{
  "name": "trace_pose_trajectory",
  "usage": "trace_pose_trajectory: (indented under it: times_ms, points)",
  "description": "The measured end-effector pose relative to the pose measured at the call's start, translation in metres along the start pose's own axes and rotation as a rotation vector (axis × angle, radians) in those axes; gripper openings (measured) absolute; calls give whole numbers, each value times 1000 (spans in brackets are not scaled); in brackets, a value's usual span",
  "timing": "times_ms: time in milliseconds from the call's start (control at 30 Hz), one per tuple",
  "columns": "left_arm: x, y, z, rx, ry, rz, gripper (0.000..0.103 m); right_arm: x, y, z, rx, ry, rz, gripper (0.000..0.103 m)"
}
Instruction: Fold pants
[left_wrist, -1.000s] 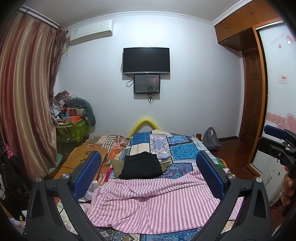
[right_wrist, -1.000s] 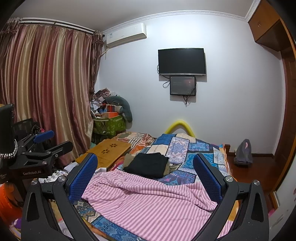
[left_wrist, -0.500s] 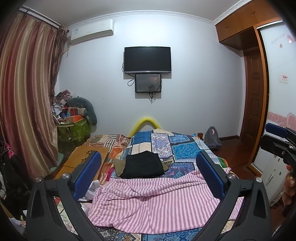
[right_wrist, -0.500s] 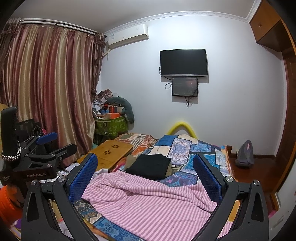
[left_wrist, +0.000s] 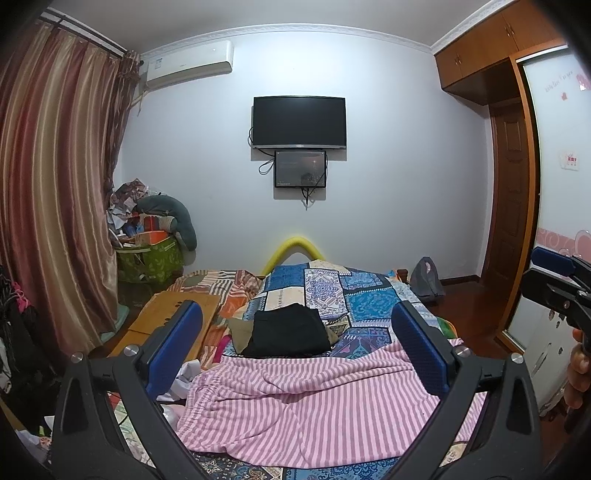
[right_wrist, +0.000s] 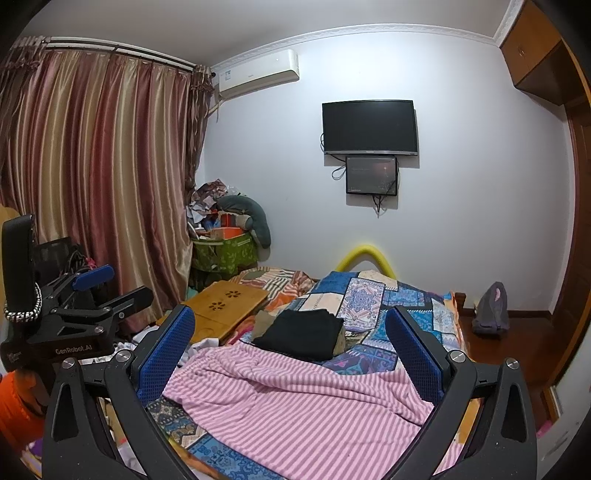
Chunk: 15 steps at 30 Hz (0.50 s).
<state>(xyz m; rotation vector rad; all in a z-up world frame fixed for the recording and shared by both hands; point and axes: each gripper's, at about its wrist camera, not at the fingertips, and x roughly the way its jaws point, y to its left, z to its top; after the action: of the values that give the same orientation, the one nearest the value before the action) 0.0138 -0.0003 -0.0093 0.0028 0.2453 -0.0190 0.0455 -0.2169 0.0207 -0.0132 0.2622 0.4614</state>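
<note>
Left tongs (left_wrist: 295, 347) spread wide, empty, raised above bed (left_wrist: 373, 306). Right tongs (right_wrist: 290, 345) likewise wide open, gripping nothing. Pink striped pants (left_wrist: 314, 402) crumpled and unfolded on near end of bed, at 6 o'clock below both tongs. Folded black garment (left_wrist: 291, 330) just beyond, toward 12 o'clock, on patchwork cover.

My two wrist views side by side above the bed foot, facing the wall-mounted black television (left_wrist: 299, 122), sharing the pink-striped cloth pants (right_wrist: 295, 402)
</note>
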Motion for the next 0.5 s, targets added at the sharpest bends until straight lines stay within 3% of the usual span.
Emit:
trace_pose_trajectory:
  times_ms: [500]
  points:
    - [1, 0, 0, -3, -1, 1, 103, 2, 4, 1, 2, 5, 7, 103]
